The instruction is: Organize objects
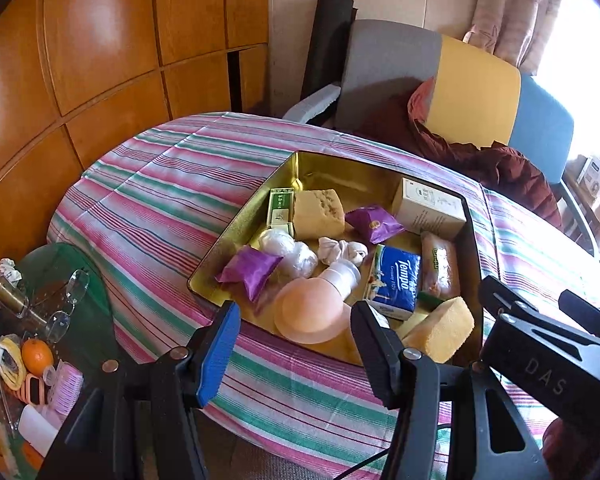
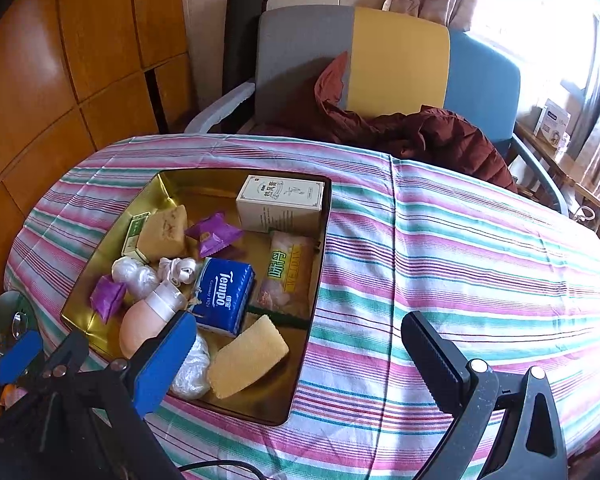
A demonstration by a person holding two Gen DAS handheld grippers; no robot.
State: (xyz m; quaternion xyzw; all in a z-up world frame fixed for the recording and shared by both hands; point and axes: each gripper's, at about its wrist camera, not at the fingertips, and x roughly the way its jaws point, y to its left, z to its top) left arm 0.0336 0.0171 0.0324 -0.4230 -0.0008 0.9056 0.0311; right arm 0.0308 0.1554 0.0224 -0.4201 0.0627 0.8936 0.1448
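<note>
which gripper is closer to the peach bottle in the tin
Left. The left gripper hangs open right over the peach bottle; the right gripper, also open, sits further right, past the tin's edge.

Glossy wooden wall panels point(image 1: 100, 52) fill the left side. An armchair point(image 2: 380, 64) with grey, yellow and blue back sections stands behind the striped worktop point(image 2: 480, 248), a maroon jacket point(image 2: 432, 136) heaped on it. Bright daylight pours through the curtained window point(image 2: 540, 12) at right.
</note>
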